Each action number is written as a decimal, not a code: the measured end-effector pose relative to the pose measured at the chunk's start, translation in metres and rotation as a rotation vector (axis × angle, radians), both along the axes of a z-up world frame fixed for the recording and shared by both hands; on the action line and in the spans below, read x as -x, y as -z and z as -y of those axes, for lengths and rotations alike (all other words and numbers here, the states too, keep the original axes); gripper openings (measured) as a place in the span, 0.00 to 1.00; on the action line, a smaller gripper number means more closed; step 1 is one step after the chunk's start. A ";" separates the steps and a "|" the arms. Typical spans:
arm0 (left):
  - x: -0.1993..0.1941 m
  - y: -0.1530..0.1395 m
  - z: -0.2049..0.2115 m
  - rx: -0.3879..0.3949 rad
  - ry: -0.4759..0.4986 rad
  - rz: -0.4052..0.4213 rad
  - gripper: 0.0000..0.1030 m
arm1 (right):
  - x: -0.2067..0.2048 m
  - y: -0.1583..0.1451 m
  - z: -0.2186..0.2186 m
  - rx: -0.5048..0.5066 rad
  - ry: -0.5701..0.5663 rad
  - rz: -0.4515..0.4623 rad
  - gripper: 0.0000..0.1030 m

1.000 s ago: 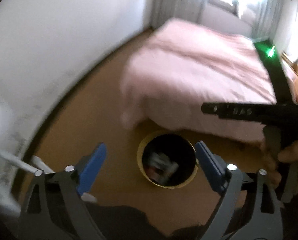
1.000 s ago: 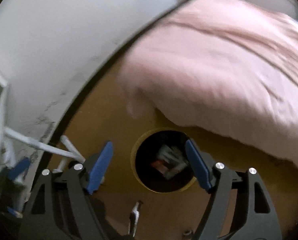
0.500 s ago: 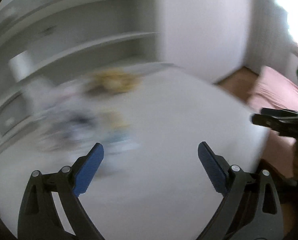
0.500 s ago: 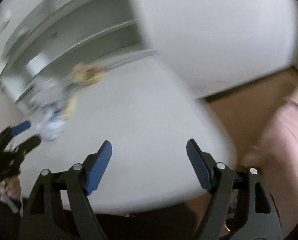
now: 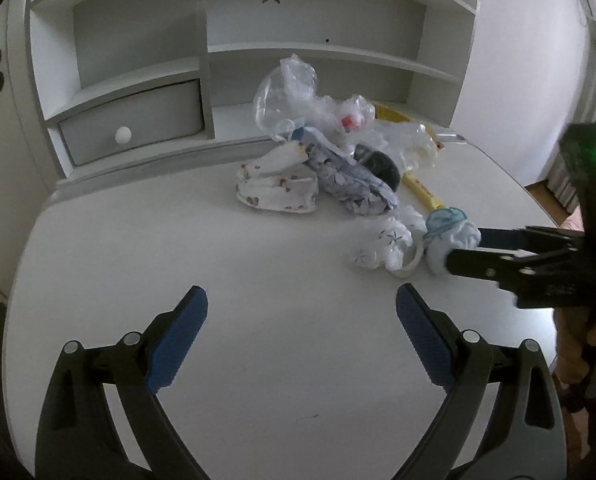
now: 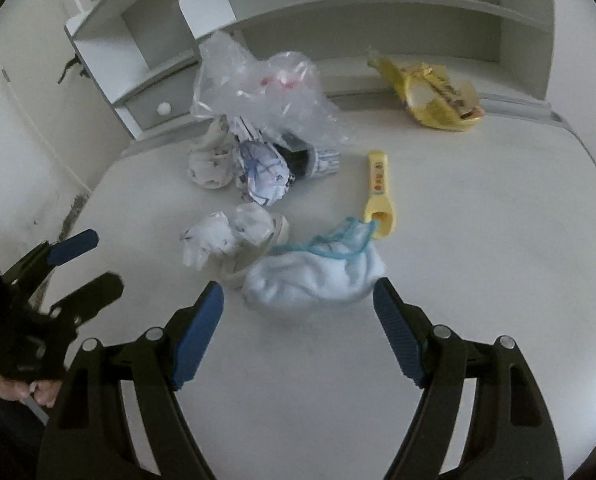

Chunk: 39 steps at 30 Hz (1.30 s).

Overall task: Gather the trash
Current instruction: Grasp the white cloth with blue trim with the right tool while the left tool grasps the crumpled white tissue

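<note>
A heap of trash lies on the white desk (image 5: 146, 248): a clear plastic bag (image 6: 258, 92), patterned crumpled wads (image 6: 262, 172), a small white wad (image 6: 226, 236), a yellow scoop (image 6: 380, 188) and a torn yellow wrapper (image 6: 434, 96). Nearest me is a pale blue bundle (image 6: 314, 276) with a turquoise rim. My right gripper (image 6: 298, 294) is open, and the bundle's near end sits between its tips without being squeezed. In the left wrist view that gripper (image 5: 470, 248) reaches in from the right around the bundle (image 5: 450, 236). My left gripper (image 5: 300, 308) hangs open and empty over bare desk, short of the heap (image 5: 318, 184).
A white shelf unit (image 5: 322, 52) with a small knobbed drawer (image 5: 134, 120) stands along the desk's back edge. The desk's rounded right edge drops to a wooden floor (image 5: 546, 192). A white wall (image 6: 26, 128) lies to the left. A hand (image 6: 22, 392) holds the left gripper.
Both views have swung from the round bin on the floor by the pink bed up to the desk and its trash heap. Both grippers stayed open and empty.
</note>
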State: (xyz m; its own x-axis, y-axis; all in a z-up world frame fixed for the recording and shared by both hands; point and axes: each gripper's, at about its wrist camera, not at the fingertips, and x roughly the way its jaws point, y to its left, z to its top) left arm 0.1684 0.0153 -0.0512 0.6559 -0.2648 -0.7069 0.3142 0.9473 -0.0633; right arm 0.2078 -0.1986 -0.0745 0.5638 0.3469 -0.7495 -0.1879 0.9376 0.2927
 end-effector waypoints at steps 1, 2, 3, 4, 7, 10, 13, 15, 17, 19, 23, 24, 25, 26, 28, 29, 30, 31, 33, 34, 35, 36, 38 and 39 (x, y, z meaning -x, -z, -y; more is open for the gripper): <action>-0.002 0.001 0.004 -0.001 0.008 0.003 0.90 | -0.004 0.002 0.000 0.006 0.005 -0.004 0.73; -0.004 0.002 0.009 -0.007 0.014 0.008 0.90 | -0.006 0.004 -0.001 0.010 0.012 -0.010 0.73; -0.005 0.003 0.009 -0.011 0.017 0.011 0.90 | -0.008 0.006 0.000 0.008 0.017 -0.013 0.68; -0.009 0.004 0.012 -0.015 0.021 0.014 0.90 | -0.007 0.005 0.003 0.001 0.023 -0.001 0.57; -0.017 0.005 0.023 -0.023 0.041 0.013 0.90 | -0.004 0.006 0.008 -0.031 0.019 -0.003 0.19; -0.026 0.009 0.037 -0.039 0.069 0.010 0.90 | 0.008 -0.003 0.015 0.011 0.041 0.040 0.17; -0.035 0.015 0.051 -0.049 0.093 -0.010 0.89 | 0.017 -0.005 0.023 0.012 0.048 0.035 0.17; -0.041 0.017 0.057 -0.046 0.099 -0.019 0.89 | 0.020 -0.005 0.028 0.011 0.055 0.032 0.17; -0.048 0.020 0.062 -0.049 0.095 -0.030 0.88 | 0.027 -0.006 0.035 0.009 0.062 0.033 0.17; -0.053 0.021 0.065 -0.045 0.095 -0.043 0.77 | 0.031 -0.007 0.037 0.006 0.068 0.035 0.17; -0.056 0.024 0.068 -0.028 0.116 -0.079 0.44 | 0.038 -0.009 0.044 0.001 0.082 0.040 0.17; -0.055 0.024 0.070 -0.029 0.119 -0.086 0.27 | 0.040 -0.009 0.046 0.001 0.085 0.041 0.17; -0.055 0.024 0.070 -0.027 0.119 -0.087 0.24 | 0.043 -0.010 0.050 0.001 0.093 0.042 0.17; -0.053 0.022 0.070 -0.022 0.111 -0.078 0.23 | 0.045 -0.010 0.053 0.001 0.099 0.043 0.17; -0.050 0.016 0.072 -0.026 0.104 -0.059 0.21 | 0.053 -0.011 0.063 0.003 0.117 0.047 0.17; -0.048 0.013 0.073 -0.031 0.097 -0.051 0.21 | 0.056 -0.011 0.068 0.003 0.127 0.048 0.17; -0.044 0.007 0.073 -0.033 0.091 -0.030 0.21 | 0.059 -0.012 0.072 0.003 0.137 0.049 0.17; -0.043 0.002 0.074 -0.032 0.092 -0.019 0.21 | 0.065 -0.012 0.081 0.005 0.156 0.051 0.17; -0.036 -0.009 0.078 -0.024 0.097 0.004 0.20 | 0.073 -0.013 0.093 0.008 0.185 0.054 0.17; -0.033 -0.012 0.080 -0.022 0.099 0.010 0.20 | 0.079 -0.013 0.102 0.008 0.205 0.055 0.17; -0.029 -0.017 0.083 -0.016 0.104 0.016 0.20 | 0.087 -0.013 0.113 0.009 0.230 0.057 0.17; -0.024 -0.022 0.089 -0.010 0.120 0.024 0.20 | 0.094 -0.013 0.122 0.012 0.251 0.058 0.17; -0.014 -0.028 0.107 -0.004 0.169 0.033 0.07 | 0.110 -0.012 0.147 0.012 0.310 0.059 0.17; -0.007 -0.031 0.120 0.003 0.204 0.032 0.06 | 0.118 -0.012 0.157 0.014 0.336 0.058 0.17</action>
State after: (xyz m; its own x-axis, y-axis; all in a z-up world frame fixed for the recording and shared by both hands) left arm 0.1758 -0.1050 -0.0206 0.6106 -0.3967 -0.6854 0.5014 0.8636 -0.0531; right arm 0.0901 -0.3557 -0.0629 0.6868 0.1249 -0.7161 0.1160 0.9537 0.2776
